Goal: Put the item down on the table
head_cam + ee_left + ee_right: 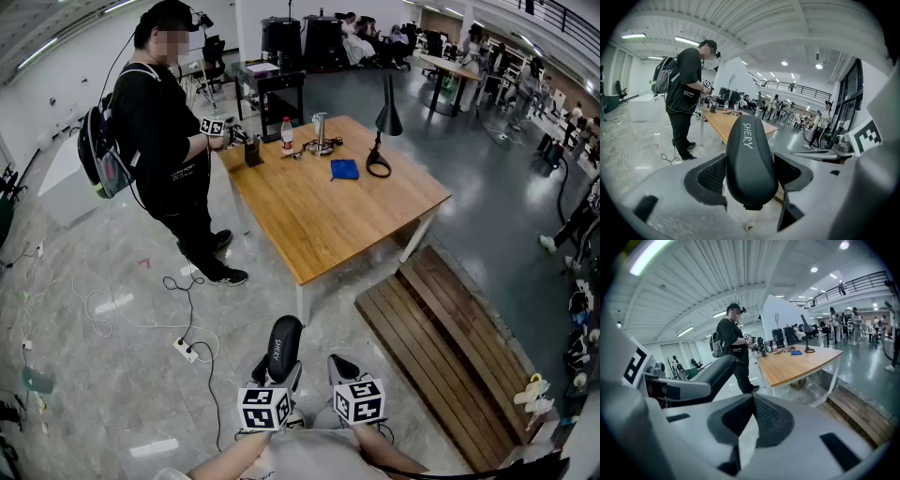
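Evidently, the black glasses case (749,154) was clamped upright between the widely spread jaws of the left gripper (751,177), well short of the wooden surface's (323,220) near corner. Its smooth, rounded matte shell was judged light, stiff and slippery, best gripped mid-body. The right gripper's (749,420) jaws were pressed together, empty.

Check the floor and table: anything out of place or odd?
A power strip and loose cables sprawl across the floor by the table's near left corner, a possible trip hazard. Nothing looks spilled or damaged.
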### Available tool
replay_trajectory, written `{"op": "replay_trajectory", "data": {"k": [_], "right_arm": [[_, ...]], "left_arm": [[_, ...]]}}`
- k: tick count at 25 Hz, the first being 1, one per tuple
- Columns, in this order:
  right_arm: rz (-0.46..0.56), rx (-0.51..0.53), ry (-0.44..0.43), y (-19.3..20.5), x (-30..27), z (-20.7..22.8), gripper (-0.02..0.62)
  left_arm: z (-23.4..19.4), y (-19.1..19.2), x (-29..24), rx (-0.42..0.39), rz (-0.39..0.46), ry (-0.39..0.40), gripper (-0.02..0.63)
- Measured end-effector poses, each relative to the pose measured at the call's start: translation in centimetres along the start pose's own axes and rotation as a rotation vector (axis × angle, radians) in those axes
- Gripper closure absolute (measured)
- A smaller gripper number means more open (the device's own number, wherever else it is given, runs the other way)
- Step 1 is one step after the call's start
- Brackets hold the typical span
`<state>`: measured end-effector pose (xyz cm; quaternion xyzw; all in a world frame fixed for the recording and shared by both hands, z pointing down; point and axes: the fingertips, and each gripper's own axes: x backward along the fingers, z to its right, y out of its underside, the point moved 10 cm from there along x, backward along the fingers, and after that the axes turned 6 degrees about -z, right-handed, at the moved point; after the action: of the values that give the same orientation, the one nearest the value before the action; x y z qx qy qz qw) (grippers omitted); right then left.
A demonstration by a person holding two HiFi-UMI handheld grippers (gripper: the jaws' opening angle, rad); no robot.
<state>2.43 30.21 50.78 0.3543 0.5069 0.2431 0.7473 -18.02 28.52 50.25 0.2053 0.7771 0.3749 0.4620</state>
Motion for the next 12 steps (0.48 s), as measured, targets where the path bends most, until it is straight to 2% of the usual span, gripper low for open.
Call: {"op": "replay_trajectory", "data": {"k": [5, 12], "right_arm": [[-0.023, -0.008, 0.002, 0.0, -1.3, -0.2, 0.592], [-0.023, 0.000, -0.008, -3.6, -6.1, 3.2, 0.592]], "left_arm": [[-1.3, -0.4, -1.0, 0.003, -0.009, 0.003, 0.278], [-2.6, -3.4, -5.7, 0.021, -0.008, -0.014, 0.278]]}}
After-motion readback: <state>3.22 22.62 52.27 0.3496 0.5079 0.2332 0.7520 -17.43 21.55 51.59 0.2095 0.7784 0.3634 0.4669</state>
